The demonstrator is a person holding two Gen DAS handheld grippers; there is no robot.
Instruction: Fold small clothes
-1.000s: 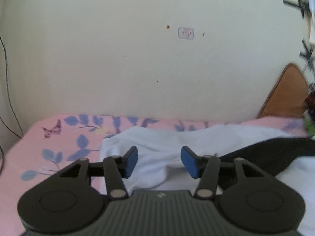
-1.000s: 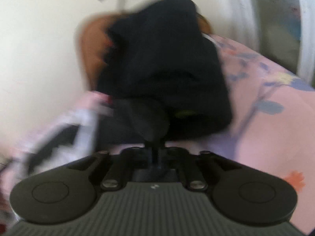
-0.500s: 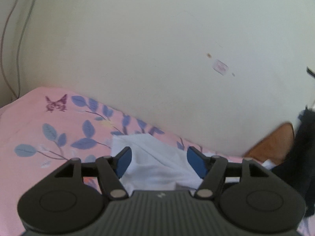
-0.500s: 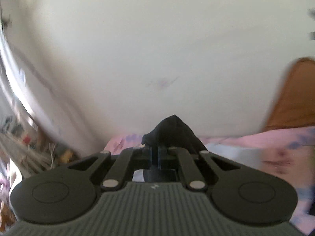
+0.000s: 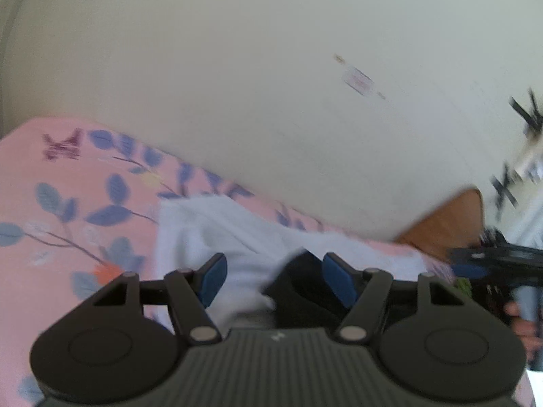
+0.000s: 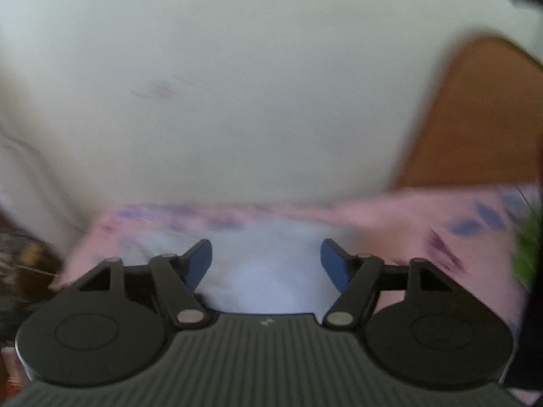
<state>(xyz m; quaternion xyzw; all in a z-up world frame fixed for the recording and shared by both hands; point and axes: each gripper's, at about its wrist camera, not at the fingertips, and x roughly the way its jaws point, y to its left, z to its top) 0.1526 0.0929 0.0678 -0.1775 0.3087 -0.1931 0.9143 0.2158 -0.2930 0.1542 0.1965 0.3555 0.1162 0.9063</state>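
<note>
Right gripper (image 6: pixel 266 259), jaws just sprung apart, empty; left gripper (image 5: pixel 271 279) spread, empty. White garment (image 5: pixel 217 234) and dark garment (image 5: pixel 302 291) lie unfolded near the bed's (image 5: pixel 68 183) wall edge; folding remains.

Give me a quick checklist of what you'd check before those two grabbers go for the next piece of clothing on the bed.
1. Right gripper free of the dark garment: ok. Its jaws have just been opening and nothing sits between them.
2. Left gripper empty: ok. Its jaws stand apart, pressing on nothing.
3. White garment within view on the pink floral sheet: ok, it lies ahead of both grippers.
4. Dark garment set down clear of the white one: not ok, it lies on the white cloth, just ahead of the left gripper.
5. White garment spread flat for folding: cannot tell, the pictures are blurred.
</note>
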